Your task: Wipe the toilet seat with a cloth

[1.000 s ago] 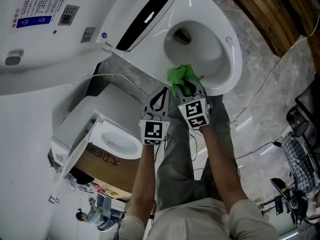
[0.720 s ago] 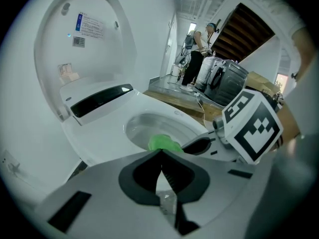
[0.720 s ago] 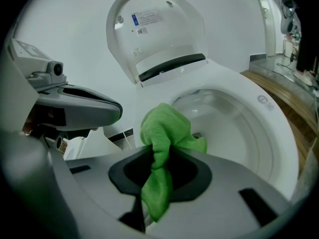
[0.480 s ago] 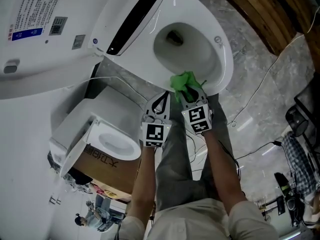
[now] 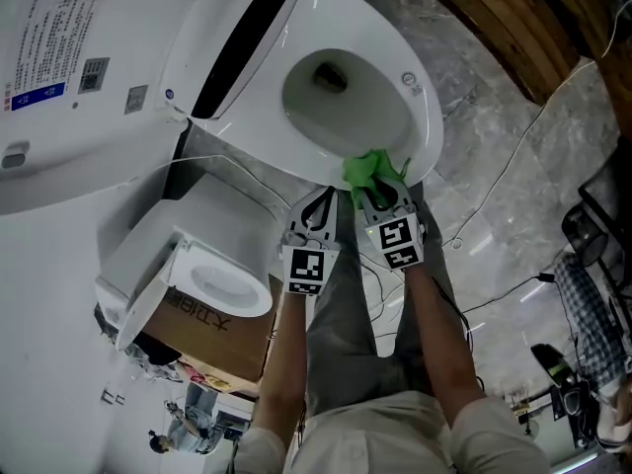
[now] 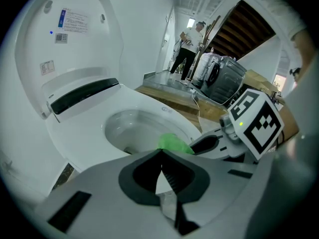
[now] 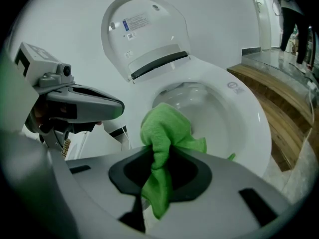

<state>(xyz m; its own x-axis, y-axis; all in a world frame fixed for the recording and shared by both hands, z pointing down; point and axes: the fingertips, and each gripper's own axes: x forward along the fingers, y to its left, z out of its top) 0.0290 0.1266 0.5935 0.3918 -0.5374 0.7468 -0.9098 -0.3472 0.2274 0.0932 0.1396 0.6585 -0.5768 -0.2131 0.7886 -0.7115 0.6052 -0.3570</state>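
Right tool is clenched on a green cloth, a bunch of it standing out ahead of the jaws and a tail hanging behind them. Left tool is closed on nothing, its jaws together, and is held just beside the right one, clear of the work. The cloth sits at the front edge of the toilet seat; it looks to be on the rim, though firm contact cannot be confirmed. In my judgement the wiping step is in hand at the front of the ring, with the sides and rear yet to be covered. The next move calls for steady downward pressure and a sweep round the curve, keeping the cloth on the rim rather than letting it slip into the bowl. The lid stands raised behind. The floor is grey stone with loose cables across it, a wooden step runs along one side, and a cardboard box stands nearby.
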